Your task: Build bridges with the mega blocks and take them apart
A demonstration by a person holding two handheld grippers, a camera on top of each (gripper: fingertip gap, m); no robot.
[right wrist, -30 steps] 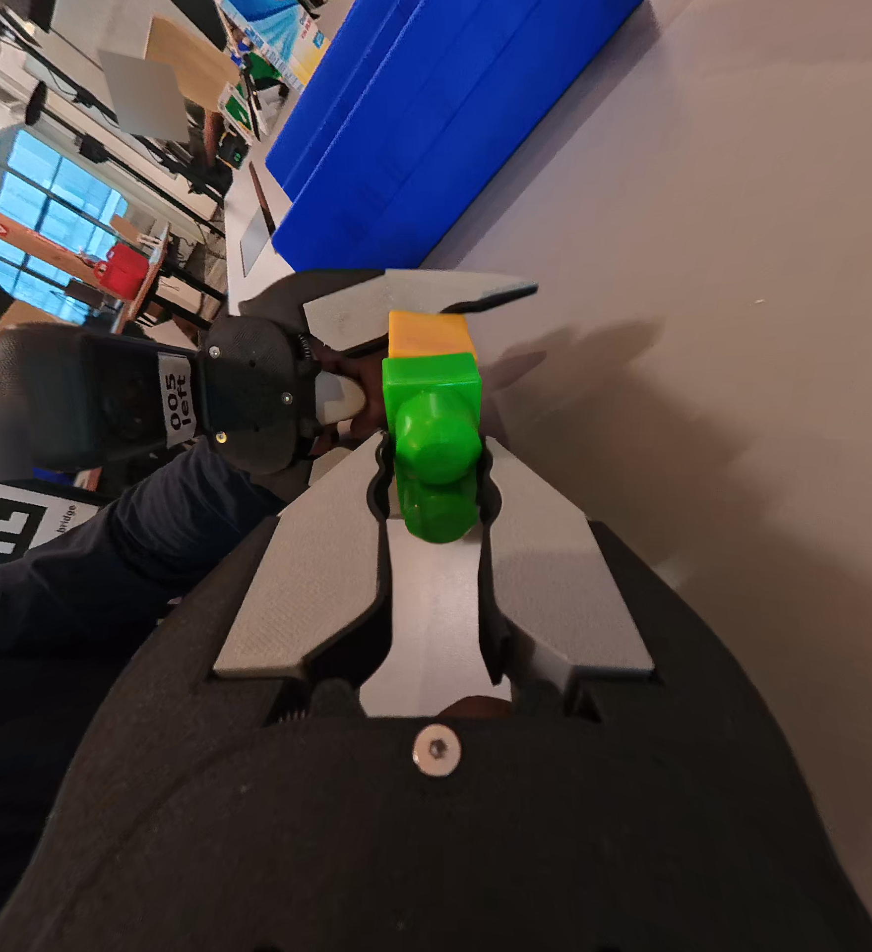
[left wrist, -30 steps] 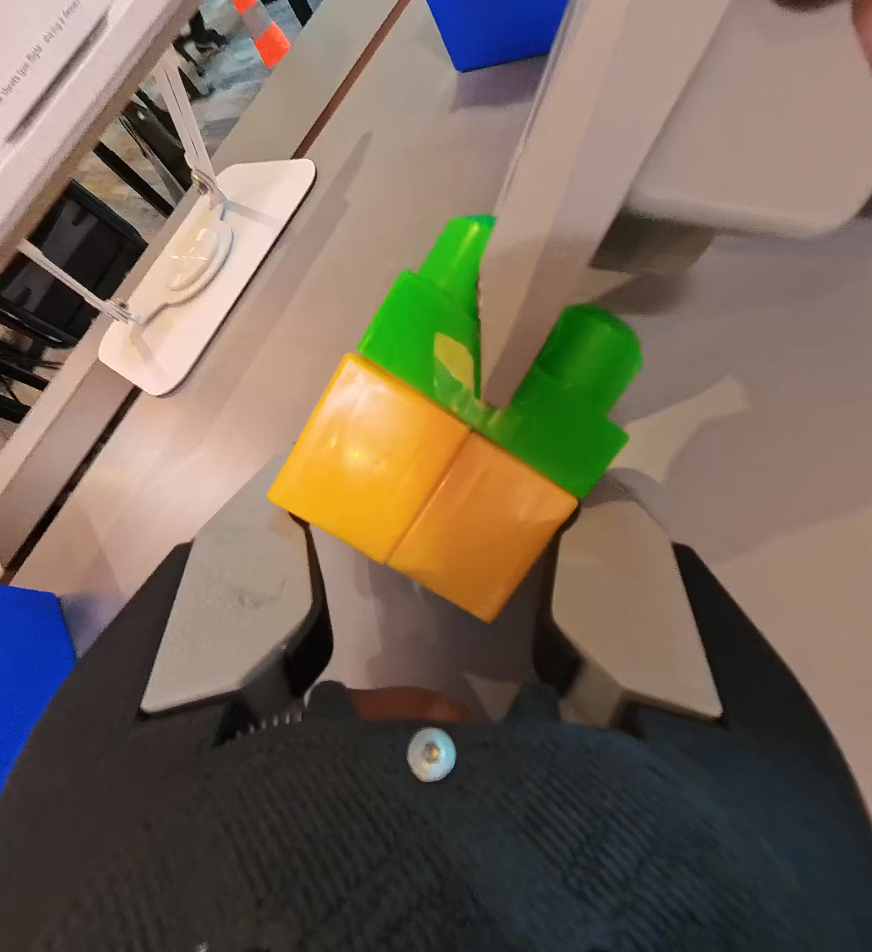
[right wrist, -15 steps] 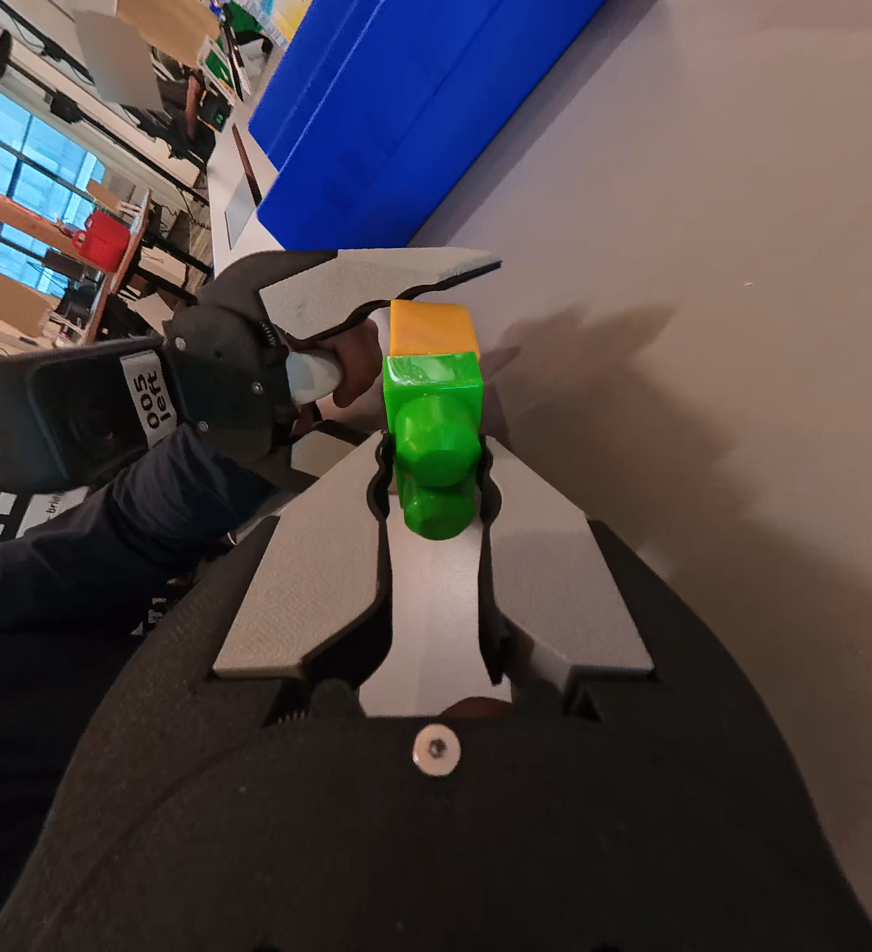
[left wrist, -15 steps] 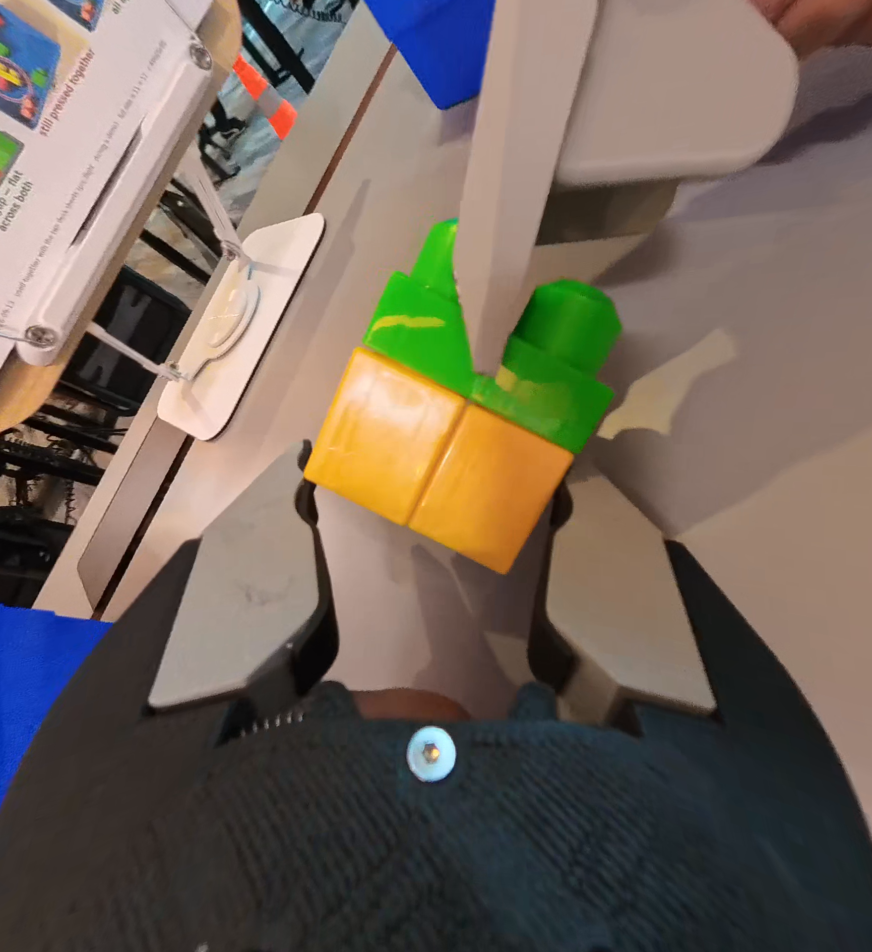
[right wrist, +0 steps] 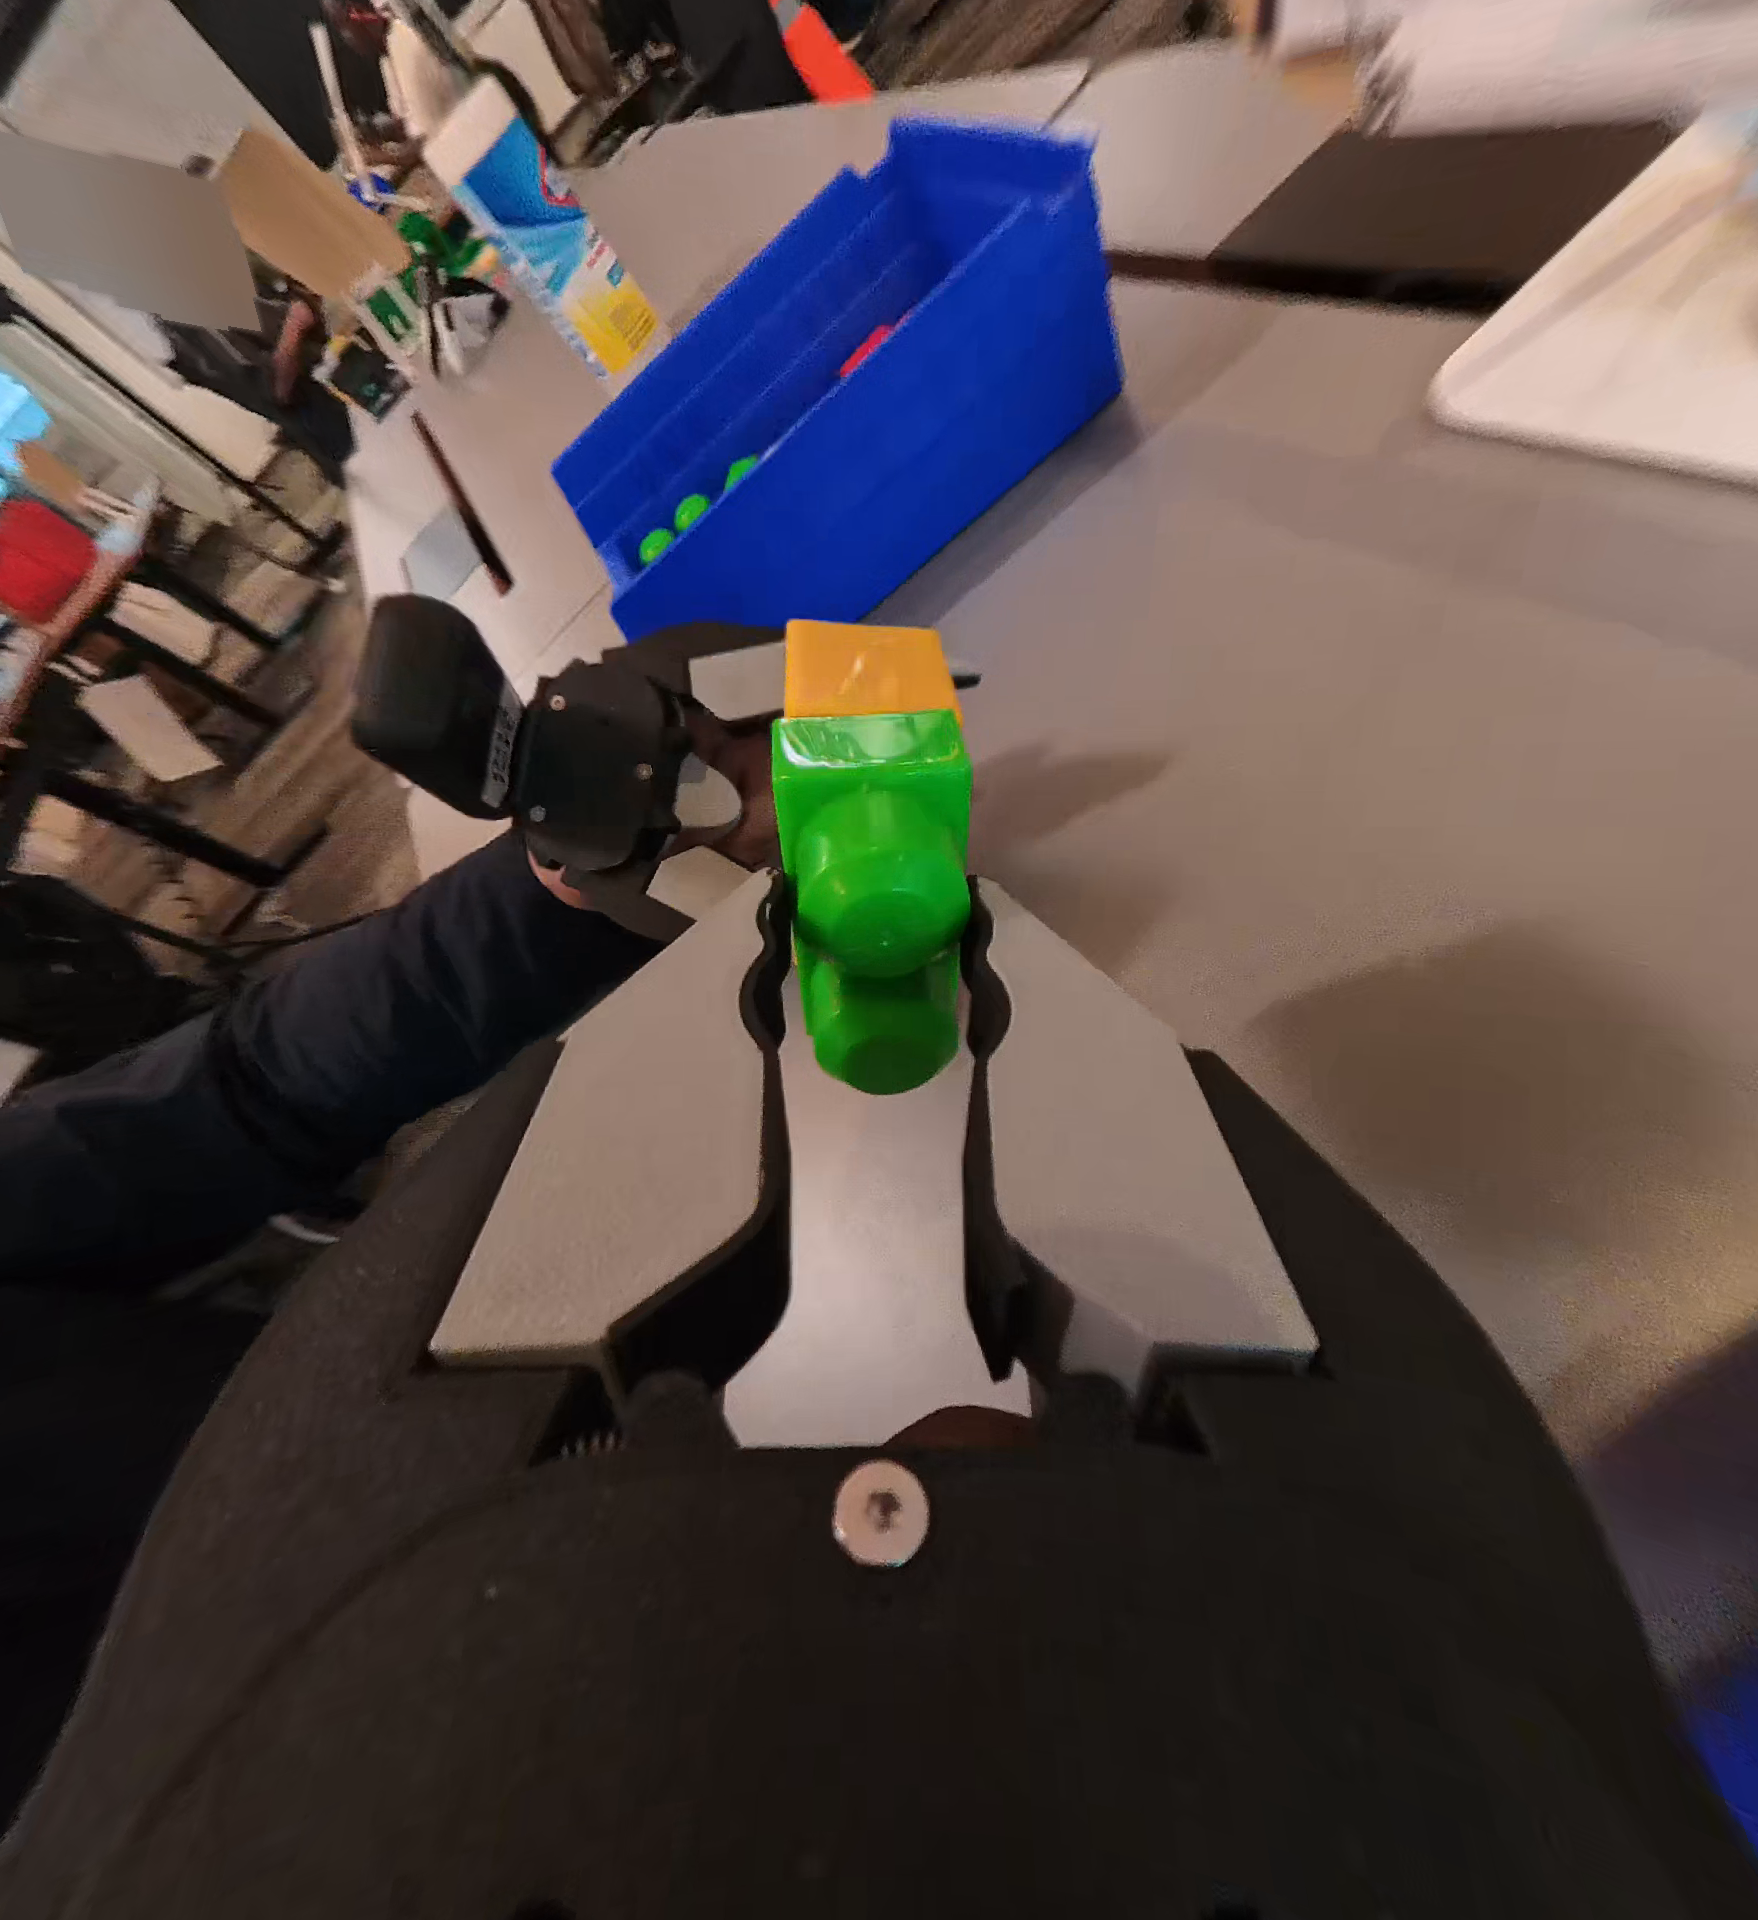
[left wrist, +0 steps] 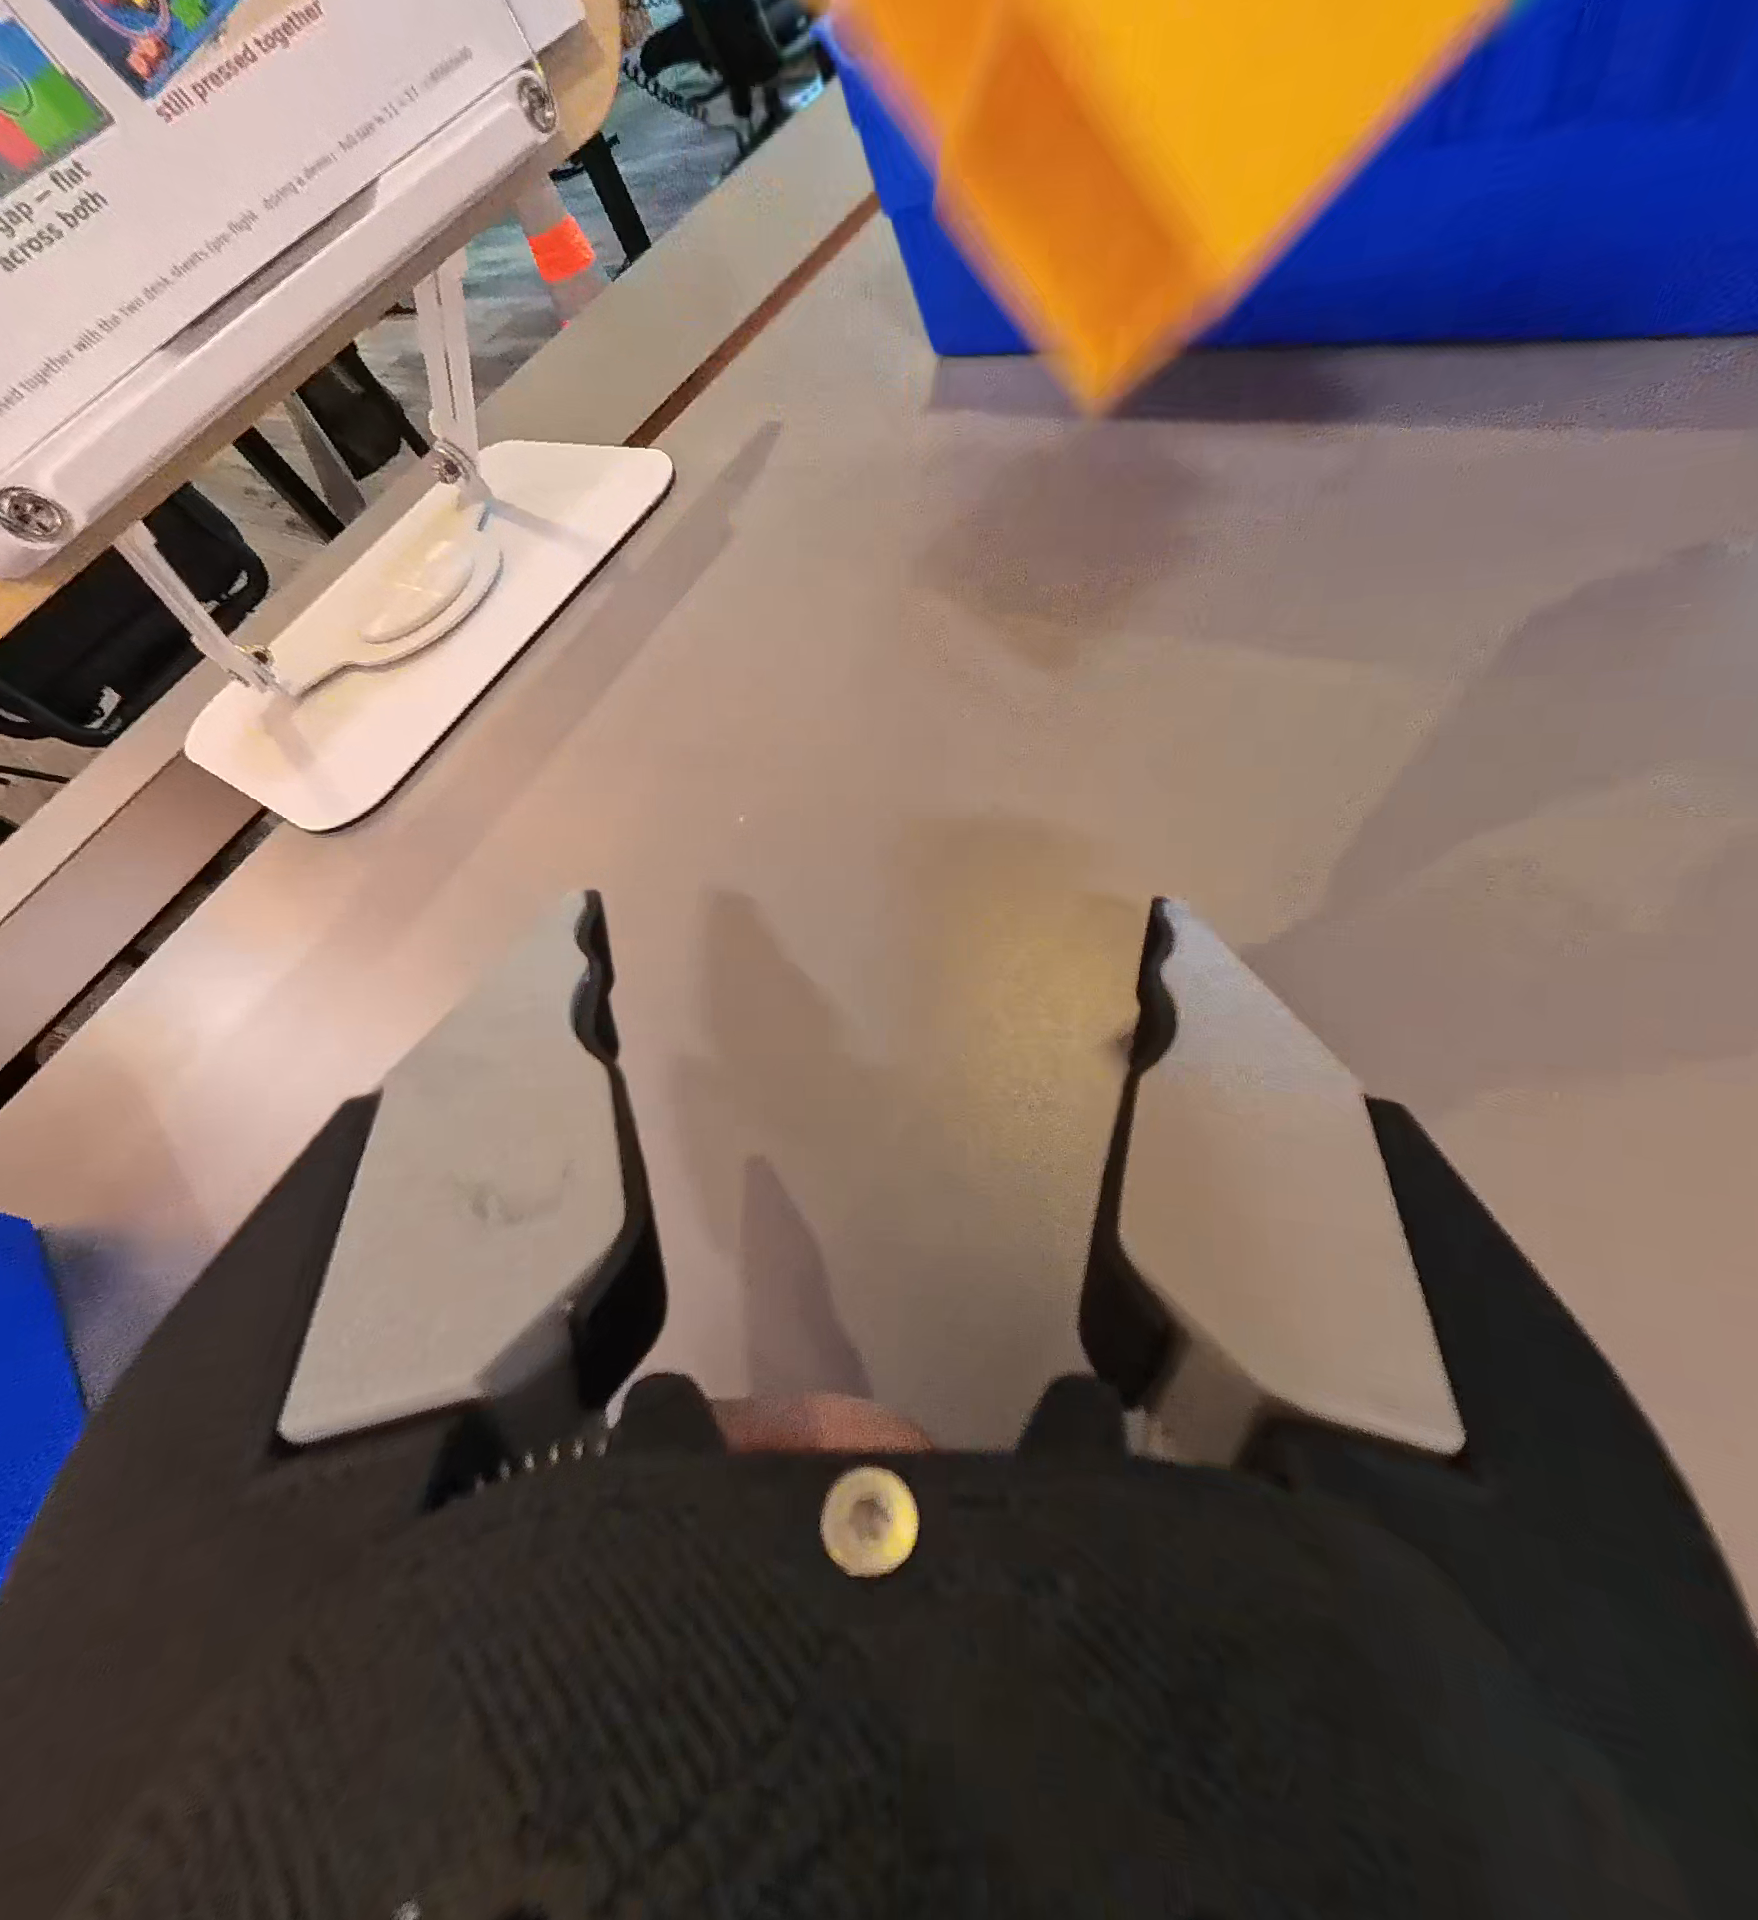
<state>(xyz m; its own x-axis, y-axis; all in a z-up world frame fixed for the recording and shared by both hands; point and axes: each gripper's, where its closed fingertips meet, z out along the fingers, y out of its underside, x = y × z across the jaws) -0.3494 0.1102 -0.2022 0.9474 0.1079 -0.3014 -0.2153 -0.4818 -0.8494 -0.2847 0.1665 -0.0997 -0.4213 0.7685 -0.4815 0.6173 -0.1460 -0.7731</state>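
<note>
So our right gripper (right wrist: pixel 873 940) is clamped on the green block (right wrist: pixel 873 873), its fingers squeezing the studs from both sides. An orange block (right wrist: pixel 867 671) is stuck onto the far end of the green one, and the pair is held up off the grey bench (right wrist: pixel 1374 748).

Our left gripper (left wrist: pixel 873 971) has its fingers spread wide with nothing between them, just bare bench underneath. In the left wrist view the orange block (left wrist: pixel 1145 156) hangs blurry at the top of the frame with its hollow underside facing us.

Behind the blocks there's a blue bin (right wrist: pixel 854 395) on the bench with a few green studs (right wrist: pixel 693 509) poking up inside, plus something red. Off to the left sits a white stand (left wrist: pixel 418 634) holding a printed sheet (left wrist: pixel 158 177).
</note>
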